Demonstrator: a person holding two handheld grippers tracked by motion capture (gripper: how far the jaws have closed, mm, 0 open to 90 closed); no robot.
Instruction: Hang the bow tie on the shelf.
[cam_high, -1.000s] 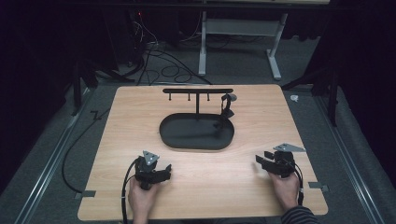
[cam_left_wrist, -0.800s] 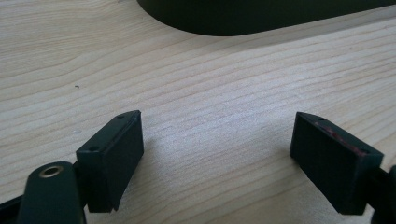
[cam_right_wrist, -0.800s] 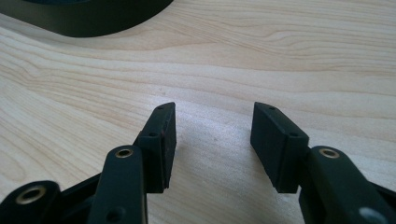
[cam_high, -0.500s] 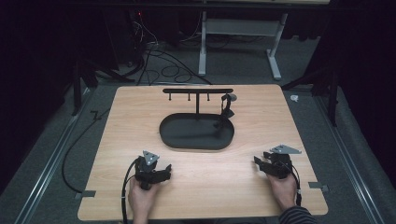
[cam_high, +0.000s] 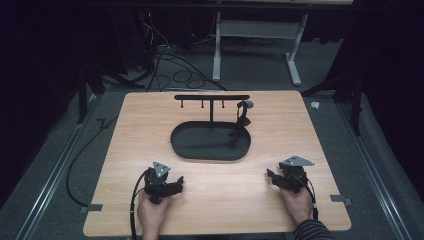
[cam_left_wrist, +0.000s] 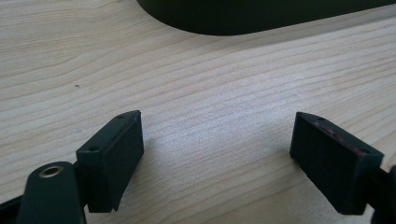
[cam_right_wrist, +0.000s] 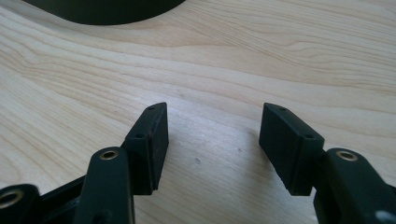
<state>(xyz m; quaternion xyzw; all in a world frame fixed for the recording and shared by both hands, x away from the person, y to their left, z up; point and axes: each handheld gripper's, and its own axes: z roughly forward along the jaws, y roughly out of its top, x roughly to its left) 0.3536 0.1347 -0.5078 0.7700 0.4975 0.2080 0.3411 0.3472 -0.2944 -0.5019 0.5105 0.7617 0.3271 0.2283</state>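
A black oval tray (cam_high: 190, 145) lies at the middle of the wooden table (cam_high: 135, 130), with a T-shaped black rack (cam_high: 211, 98) standing at its back edge. A small dark item (cam_high: 243, 116) hangs from the rack's right end over the tray. My left gripper (cam_high: 176, 184) rests low on the table at the front left, open, nothing between its jaws. The same left gripper (cam_left_wrist: 217, 140) shows wide open over bare wood, the tray's rim (cam_left_wrist: 243, 23) ahead. At the front right, my right gripper (cam_high: 270, 177) is open and empty. Its jaws (cam_right_wrist: 212, 133) stand apart over wood.
Each gripper is held by a hand coming in from the front edge, and a black cable (cam_high: 134, 200) trails from the left one. Beyond the table are a white desk frame (cam_high: 295, 45), floor cables (cam_high: 170, 65) and dark stands on grey carpet.
The right gripper has shifted slightly left and forward on the table. The left gripper has stayed put.
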